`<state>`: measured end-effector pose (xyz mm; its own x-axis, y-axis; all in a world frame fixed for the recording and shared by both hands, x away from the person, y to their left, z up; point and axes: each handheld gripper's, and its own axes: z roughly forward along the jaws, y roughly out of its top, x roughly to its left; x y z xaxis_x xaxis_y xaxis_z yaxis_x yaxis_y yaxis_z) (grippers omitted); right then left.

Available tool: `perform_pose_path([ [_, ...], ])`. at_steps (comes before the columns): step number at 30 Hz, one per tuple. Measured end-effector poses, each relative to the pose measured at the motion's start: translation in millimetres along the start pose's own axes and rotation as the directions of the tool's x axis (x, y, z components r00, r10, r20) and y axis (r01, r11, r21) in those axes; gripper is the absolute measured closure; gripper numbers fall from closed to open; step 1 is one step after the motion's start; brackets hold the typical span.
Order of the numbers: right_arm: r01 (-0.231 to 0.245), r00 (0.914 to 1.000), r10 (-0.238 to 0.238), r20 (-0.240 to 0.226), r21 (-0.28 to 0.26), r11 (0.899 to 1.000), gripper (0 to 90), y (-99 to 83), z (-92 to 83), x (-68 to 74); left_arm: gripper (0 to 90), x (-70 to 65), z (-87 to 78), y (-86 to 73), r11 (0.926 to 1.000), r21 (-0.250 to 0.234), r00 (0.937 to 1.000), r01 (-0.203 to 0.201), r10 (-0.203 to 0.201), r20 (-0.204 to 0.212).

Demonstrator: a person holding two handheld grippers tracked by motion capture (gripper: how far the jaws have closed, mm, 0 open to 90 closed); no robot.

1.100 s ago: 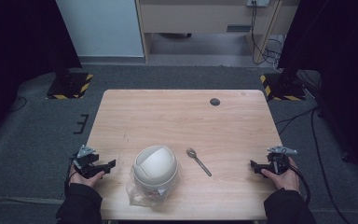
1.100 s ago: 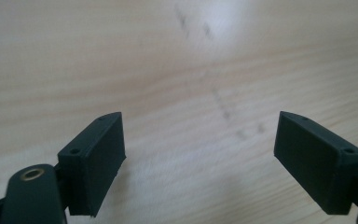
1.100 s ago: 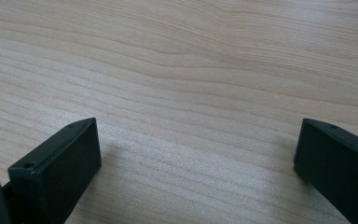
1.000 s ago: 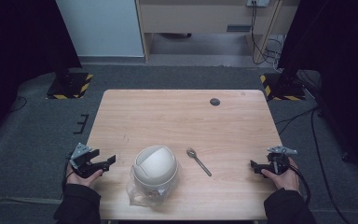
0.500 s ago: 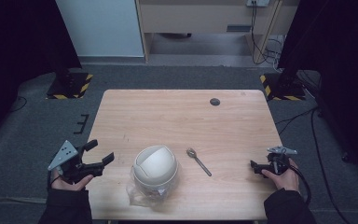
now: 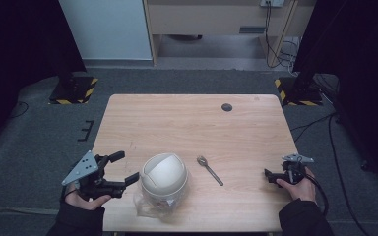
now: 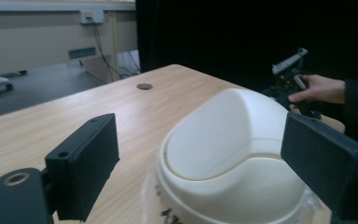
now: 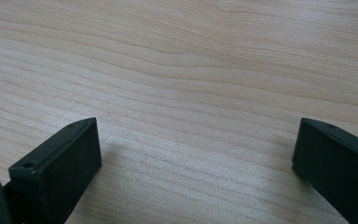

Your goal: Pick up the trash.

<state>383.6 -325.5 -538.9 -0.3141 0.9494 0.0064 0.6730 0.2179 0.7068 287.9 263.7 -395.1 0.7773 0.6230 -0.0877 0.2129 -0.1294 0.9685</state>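
Observation:
A white domed container [image 6: 164,173] sits near the table's front edge on crumpled clear plastic [image 6: 145,205]. In the left gripper view the dome [image 7: 228,140] looms close, with black print along its base. My left gripper [image 6: 123,168] is open just left of the dome, jaws pointing at it without touching; in its own view the left gripper [image 7: 205,140] has a jaw on either side of the dome. A metal spoon [image 6: 210,170] lies right of the dome. My right gripper [image 6: 269,175] rests low at the front right, and the right gripper [image 8: 196,154] is open over bare wood.
The wooden table [image 6: 192,128] has a small dark round hole [image 6: 227,106] at the back, also the hole [image 7: 144,86] in the left gripper view. The other hand with its gripper [image 7: 291,70] shows beyond the dome. Grey floor, cables and a cabinet surround the table.
My left gripper swung out to the left past the table edge, then came back right toward the dome, tilted up with its jaws spread wider. The right gripper stayed put.

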Motion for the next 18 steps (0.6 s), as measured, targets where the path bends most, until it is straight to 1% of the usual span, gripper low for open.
perform_pose_path([
  [2, 0.000, 1.0000, 0.000, 0.000, 0.000, 1.000, 1.5, 0.0, 0.0, 0.0, 10.9, -4.9, 5.8, -1.4, 0.9998, 0.019, 0.9997, -0.004, 0.003, 0.023],
  [6, 0.000, 1.0000, 0.000, 0.000, 0.000, 1.000, 1.5, 0.0, 0.0, 0.1, 10.8, -13.5, 16.5, -4.7, 0.9992, 0.039, 0.9978, 0.012, -0.014, 0.064],
  [8, 0.000, 1.0000, 0.000, 0.000, 0.000, 1.000, 1.5, 0.0, 0.0, 0.0, 10.7, -17.8, 22.1, -6.5, 0.9982, 0.060, 0.9972, 0.005, -0.009, 0.074],
  [14, -0.001, 1.0000, 0.001, 0.000, 0.000, 1.000, 1.5, -0.1, -0.1, 0.1, 10.8, -26.0, 35.6, -12.8, 0.9929, 0.119, 0.9976, -0.004, -0.004, 0.070],
  [16, 0.000, 1.0000, 0.000, 0.000, 0.000, 1.000, 1.5, -0.1, -0.1, 0.1, 10.8, -27.8, 40.3, -14.9, 0.9911, 0.133, 0.9976, 0.004, -0.013, 0.068],
  [18, 0.000, 1.0000, 0.000, 0.000, 0.000, 1.000, 1.4, -0.1, 0.0, 0.1, 9.7, -29.8, 45.0, -16.4, 0.9901, 0.140, 0.9966, 0.012, -0.023, 0.079],
])
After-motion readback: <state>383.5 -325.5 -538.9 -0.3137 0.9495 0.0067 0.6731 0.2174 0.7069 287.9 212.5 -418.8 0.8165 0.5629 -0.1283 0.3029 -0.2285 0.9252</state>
